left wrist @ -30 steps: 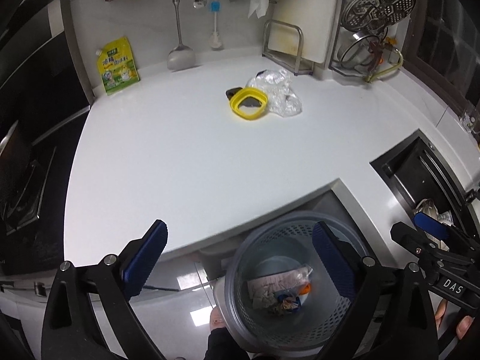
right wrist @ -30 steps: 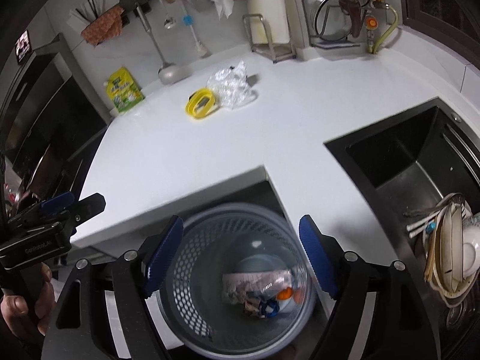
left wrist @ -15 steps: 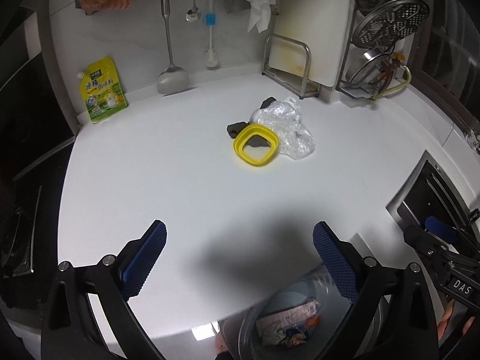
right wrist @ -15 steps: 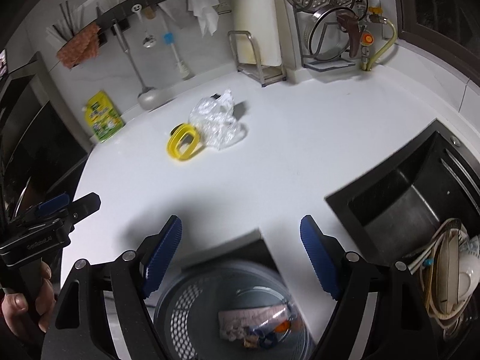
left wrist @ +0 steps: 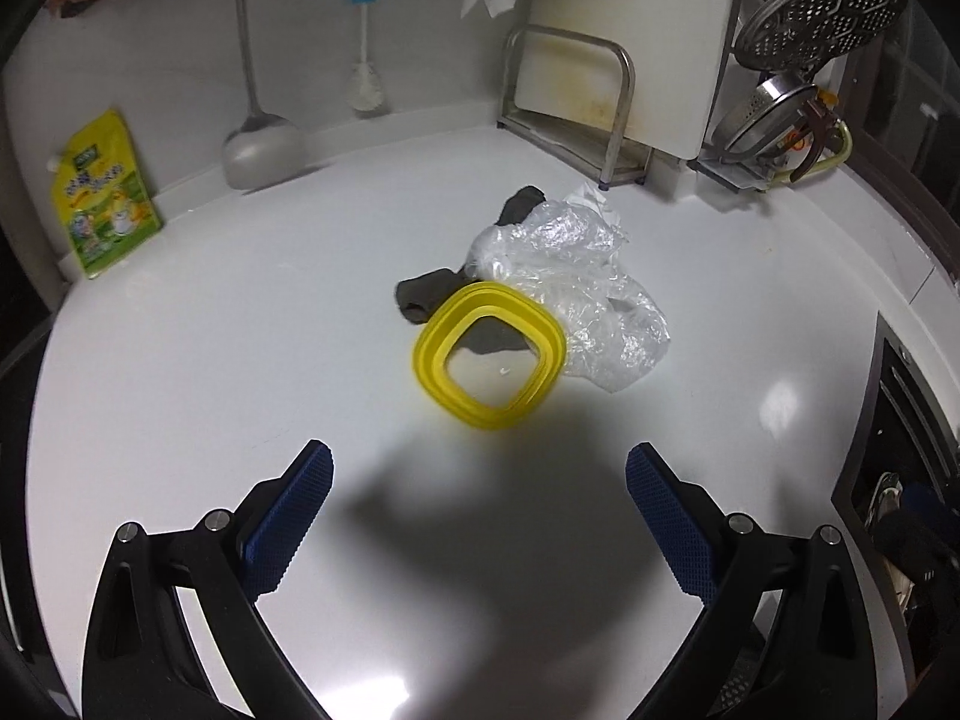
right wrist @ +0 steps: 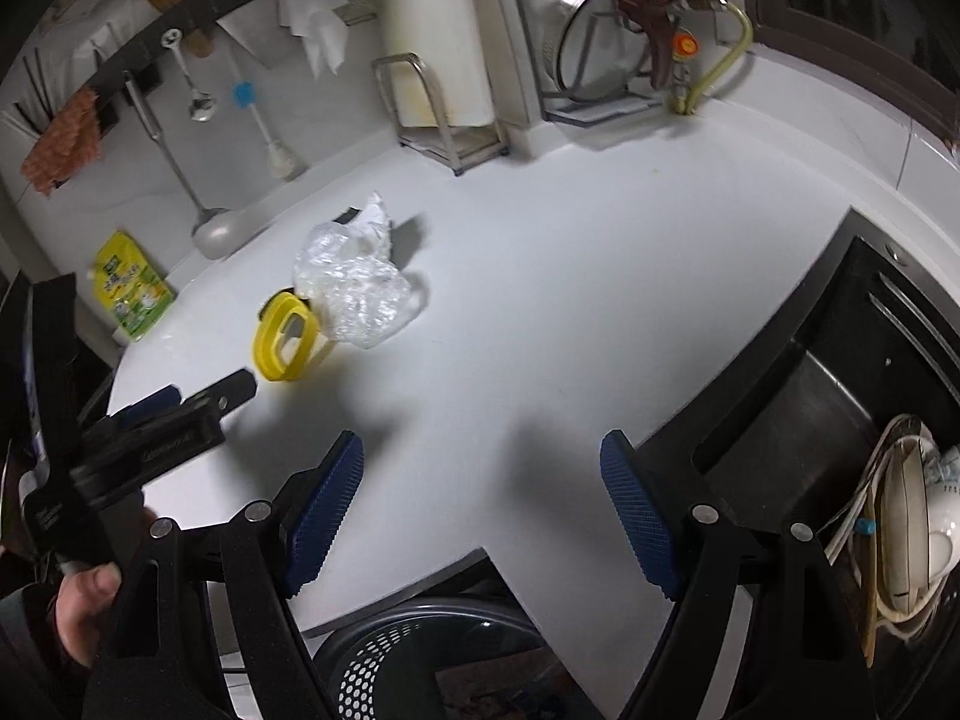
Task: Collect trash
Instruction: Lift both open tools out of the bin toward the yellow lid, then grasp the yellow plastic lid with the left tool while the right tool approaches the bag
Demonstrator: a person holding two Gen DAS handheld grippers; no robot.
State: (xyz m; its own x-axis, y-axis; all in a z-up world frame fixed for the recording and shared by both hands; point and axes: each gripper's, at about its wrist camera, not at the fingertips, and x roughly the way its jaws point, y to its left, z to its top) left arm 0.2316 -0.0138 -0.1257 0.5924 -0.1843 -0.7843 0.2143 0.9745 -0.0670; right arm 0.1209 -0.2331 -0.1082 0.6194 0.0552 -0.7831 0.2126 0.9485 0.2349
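A yellow square plastic ring (left wrist: 489,354) lies on the white counter (left wrist: 240,360), over a dark grey rag (left wrist: 429,294) and beside a crumpled clear plastic bag (left wrist: 576,276). My left gripper (left wrist: 480,516) is open and empty, just short of the ring. In the right wrist view the ring (right wrist: 285,339) and bag (right wrist: 354,285) lie far left; the left gripper (right wrist: 198,396) reaches toward them. My right gripper (right wrist: 483,504) is open and empty above the counter's front edge. A grey perforated bin (right wrist: 432,660) holding trash stands below.
A yellow-green pouch (left wrist: 102,204) leans on the back wall. A ladle, brush and cloths hang there. A cutting board in a steel rack (left wrist: 600,90) and a pot-lid rack (left wrist: 798,90) stand at the back right. A black sink (right wrist: 840,450) with dishes is on the right.
Both grippers have moved forward from above the bin over the counter. The left one has closed in on the yellow ring. Both stay open.
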